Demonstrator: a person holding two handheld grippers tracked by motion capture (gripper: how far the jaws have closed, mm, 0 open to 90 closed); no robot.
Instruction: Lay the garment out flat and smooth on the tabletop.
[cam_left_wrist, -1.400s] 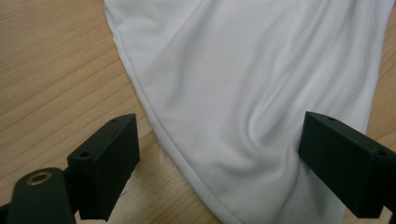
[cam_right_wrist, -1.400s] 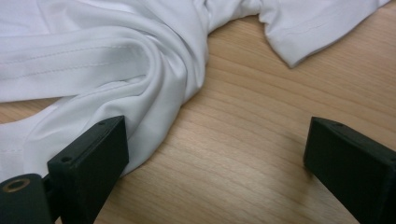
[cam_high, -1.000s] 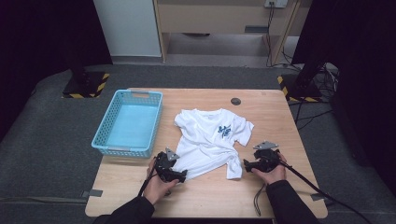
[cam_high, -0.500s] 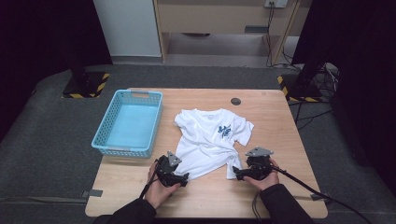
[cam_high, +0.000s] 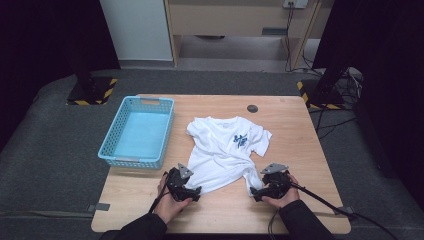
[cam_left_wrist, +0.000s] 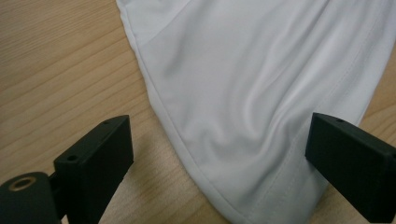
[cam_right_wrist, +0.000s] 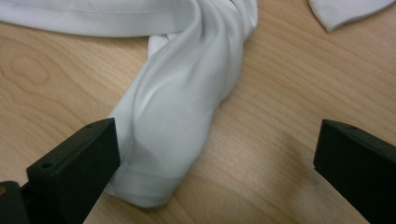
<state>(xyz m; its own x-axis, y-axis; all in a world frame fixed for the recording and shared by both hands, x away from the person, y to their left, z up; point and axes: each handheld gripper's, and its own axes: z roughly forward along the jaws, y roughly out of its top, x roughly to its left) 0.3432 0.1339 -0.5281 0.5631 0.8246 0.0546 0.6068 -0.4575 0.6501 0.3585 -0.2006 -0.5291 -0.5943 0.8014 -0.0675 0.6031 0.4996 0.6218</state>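
You wear dark long sleeves (cam_high: 305, 222). Your left gripper (cam_high: 196, 191) and right gripper (cam_high: 256, 193) are black, each topped by a grey three-cornered plate and trailing a black cable (cam_high: 325, 202); blocky jaws carry small screw holes.

White shirt, blue basket, pale wood.
My white T-shirt (cam_high: 224, 155) bore a small blue print on the chest; the mesh basket (cam_high: 136, 132) was light blue, the desk (cam_high: 300, 145) pale wood grain, my claws' jaws black.

A white T-shirt (cam_high: 225, 150) with a small blue chest print lies rumpled and face-up on the wooden table, collar toward the far edge. Its lower hem is bunched and twisted, one corner drawn into a rolled tail (cam_right_wrist: 177, 126) at the near right.
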